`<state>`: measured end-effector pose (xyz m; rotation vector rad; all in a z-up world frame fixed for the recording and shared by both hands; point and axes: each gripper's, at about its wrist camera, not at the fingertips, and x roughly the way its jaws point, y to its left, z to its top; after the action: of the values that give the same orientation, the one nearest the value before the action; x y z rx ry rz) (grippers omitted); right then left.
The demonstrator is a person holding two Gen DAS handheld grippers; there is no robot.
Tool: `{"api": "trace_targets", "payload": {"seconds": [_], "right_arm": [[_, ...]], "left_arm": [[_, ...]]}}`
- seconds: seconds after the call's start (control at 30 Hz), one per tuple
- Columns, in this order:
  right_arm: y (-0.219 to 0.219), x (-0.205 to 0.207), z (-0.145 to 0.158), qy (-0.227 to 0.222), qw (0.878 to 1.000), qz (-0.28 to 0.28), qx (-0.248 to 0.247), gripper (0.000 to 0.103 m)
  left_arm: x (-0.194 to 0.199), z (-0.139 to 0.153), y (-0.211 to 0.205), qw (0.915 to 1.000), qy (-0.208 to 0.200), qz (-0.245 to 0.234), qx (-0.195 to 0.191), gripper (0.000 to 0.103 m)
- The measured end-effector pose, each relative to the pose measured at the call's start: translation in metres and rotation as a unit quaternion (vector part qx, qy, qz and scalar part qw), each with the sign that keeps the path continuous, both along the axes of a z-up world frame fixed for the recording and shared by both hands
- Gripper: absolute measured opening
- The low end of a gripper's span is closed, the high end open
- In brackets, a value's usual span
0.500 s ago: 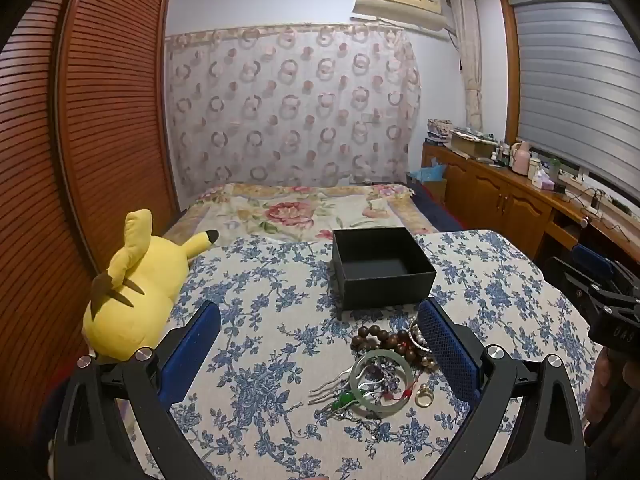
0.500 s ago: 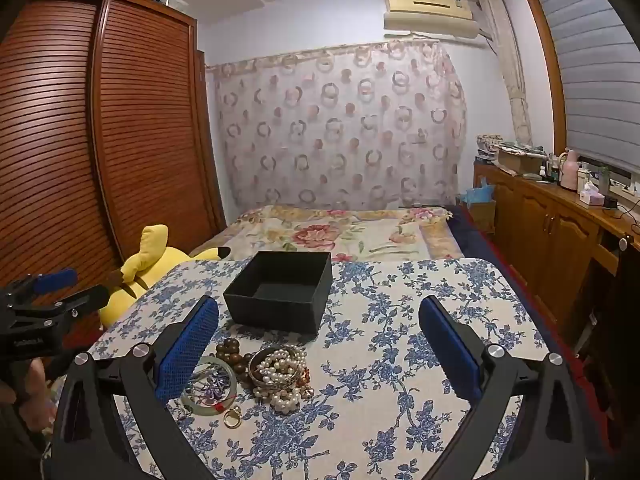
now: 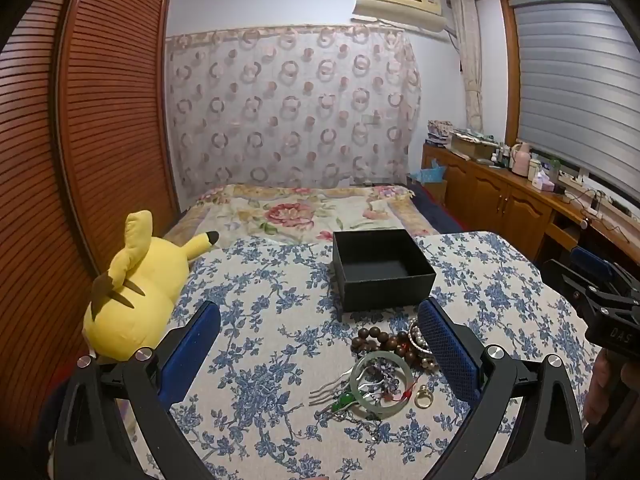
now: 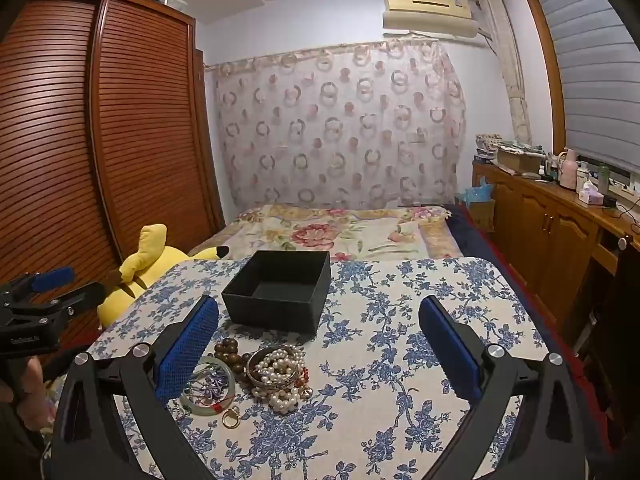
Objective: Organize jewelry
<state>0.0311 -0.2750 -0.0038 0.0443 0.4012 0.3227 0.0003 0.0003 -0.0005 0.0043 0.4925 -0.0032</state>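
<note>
Nearest in each wrist view are the tools themselves: the left gripper [image 3: 320,356] and the right gripper [image 4: 318,354] both stand with their blue-padded jaws spread wide and nothing between them, hovering above the near edge of the flowered tabletop [image 4: 400,360] and tipped slightly downward, which suits a first reach into the pile.

Just beyond the fingertips, toward the near-middle of the tabletop, the jewelry lies in one loose heap. A pale green jade bangle [image 3: 380,384] lies flat at the near side, with a gold ring [image 3: 423,390] just beside it and a metal hair fork [image 3: 334,387] and thin chains tangled around it. Behind these sit a brown wooden bead bracelet [image 4: 229,353] and a pearl strand [image 4: 280,376] piled with metal bangles.

Farther on, close behind the heap, the black open box [image 4: 280,292] stands empty, so it is probably the destination and nothing has been sorted yet. Past the far left corner, a yellow plush toy [image 3: 132,292] lies on the bed.
</note>
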Motion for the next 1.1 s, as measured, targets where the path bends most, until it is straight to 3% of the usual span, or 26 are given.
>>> {"api": "trace_targets", "payload": {"seconds": [1.1], "right_arm": [[0.0003,0.0003,-0.0007,0.002,1.000,0.000,0.000,0.101]], "left_arm": [[-0.0030,0.0078,-0.0018,1.0000,-0.003,-0.001,0.001,0.095]]}}
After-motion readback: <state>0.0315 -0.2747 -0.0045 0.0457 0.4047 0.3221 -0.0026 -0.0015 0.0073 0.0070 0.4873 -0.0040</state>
